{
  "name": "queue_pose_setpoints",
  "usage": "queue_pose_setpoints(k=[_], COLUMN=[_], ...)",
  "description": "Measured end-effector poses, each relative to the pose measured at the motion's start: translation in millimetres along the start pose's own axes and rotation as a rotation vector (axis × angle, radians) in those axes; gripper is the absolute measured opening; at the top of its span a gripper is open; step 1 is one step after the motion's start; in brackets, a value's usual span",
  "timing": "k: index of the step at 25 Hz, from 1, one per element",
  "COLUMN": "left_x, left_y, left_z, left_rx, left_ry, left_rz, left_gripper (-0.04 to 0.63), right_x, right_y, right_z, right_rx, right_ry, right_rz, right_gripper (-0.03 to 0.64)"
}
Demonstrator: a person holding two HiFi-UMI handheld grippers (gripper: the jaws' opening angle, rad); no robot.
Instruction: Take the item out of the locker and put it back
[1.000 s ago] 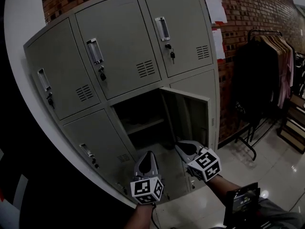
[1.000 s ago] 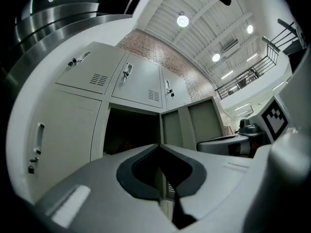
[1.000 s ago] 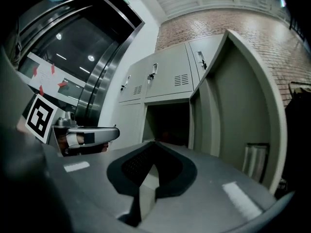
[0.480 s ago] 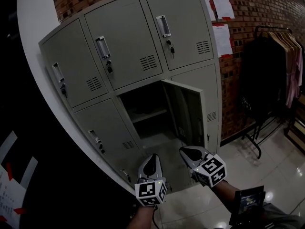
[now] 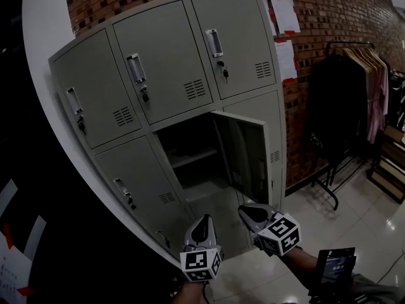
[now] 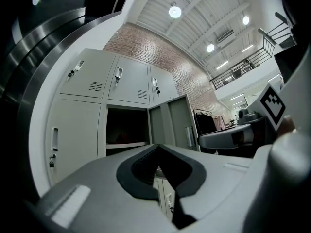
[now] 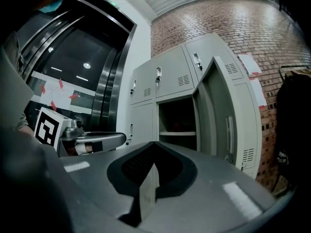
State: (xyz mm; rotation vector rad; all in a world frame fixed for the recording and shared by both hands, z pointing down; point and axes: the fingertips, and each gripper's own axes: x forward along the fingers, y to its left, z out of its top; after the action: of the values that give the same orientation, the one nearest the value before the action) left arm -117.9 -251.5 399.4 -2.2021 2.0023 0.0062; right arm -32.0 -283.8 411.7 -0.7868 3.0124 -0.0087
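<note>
The left claw [image 5: 202, 220] is closed, its two jaws pressed together with nothing between them, and the right claw [image 5: 245, 211] is closed and empty in the same way. Both point level towards a grey metal locker [image 5: 171, 62], side by side and a little apart, near its foot. Each claw carries a cube printed with black and white square marker patterns, with no words on them. A small dark screen [image 5: 334, 265] sits by the person's right forearm; its print is too small to read. The locker has two rows of three doors, with keys hanging from the locks of the upper ones. The lower middle door [image 5: 243, 157] stands swung out to the right, its bottom edge just above the right claw in the head view. Inside the open compartment is a shelf [image 5: 193, 159]; the item [image 6: 119, 140] shows only as a dim reddish shape lying on it, too shadowed to name. Sheets of paper [image 5: 281, 14] with red marks hang on the brick wall to the right, their text illegible. Further right a clothes rack [image 5: 354, 87] holds dark and pink garments above a glossy tiled floor [image 5: 354, 214].
</note>
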Motion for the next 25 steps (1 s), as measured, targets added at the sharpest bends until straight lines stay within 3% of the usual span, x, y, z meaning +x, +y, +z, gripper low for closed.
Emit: queue_pose_setpoints(k=[25], left_x=[-28], left_y=[1], left_z=[2], left_rx=[-0.034], left_ry=[-0.015], left_rz=[0.000], left_gripper=[-0.005], right_x=[-19], right_y=[32], right_z=[-8], right_rx=[0.005], right_ry=[0.023], right_rz=[-0.024], right_gripper=[-0.011])
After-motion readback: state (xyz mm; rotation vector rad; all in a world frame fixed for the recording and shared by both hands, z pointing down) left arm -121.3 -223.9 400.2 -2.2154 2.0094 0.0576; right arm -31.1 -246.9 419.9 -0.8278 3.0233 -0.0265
